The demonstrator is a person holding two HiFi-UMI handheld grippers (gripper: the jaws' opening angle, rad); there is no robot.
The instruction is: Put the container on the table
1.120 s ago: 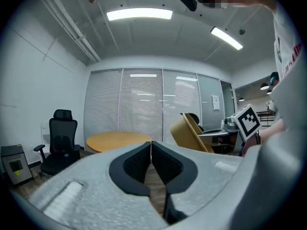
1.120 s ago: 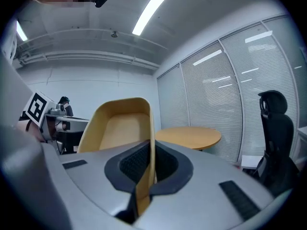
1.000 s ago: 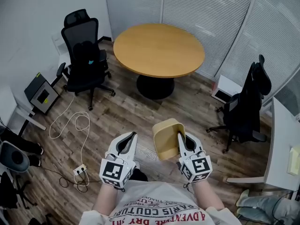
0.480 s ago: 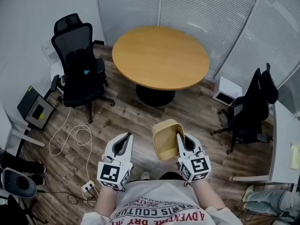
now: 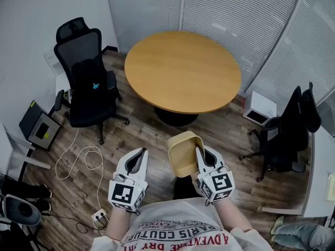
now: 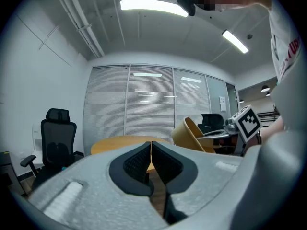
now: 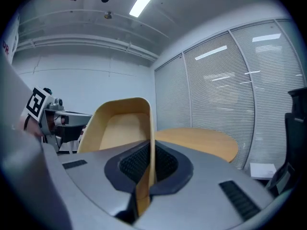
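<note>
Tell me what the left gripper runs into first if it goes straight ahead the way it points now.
Probably the round table. The left gripper has its jaws shut and empty, and they aim at the table's near edge with nothing seen in between. Depth is unclear, so it might pass just above the top.

A round wooden table [image 5: 182, 69] is standing on the plank floor [image 5: 141, 135] near its far edge. A black office chair [image 5: 86, 82] is sitting by the floor's left edge and a second chair [image 5: 290, 132] by its right edge. A white cable [image 5: 93, 148] is lying loose near the left edge.
</note>
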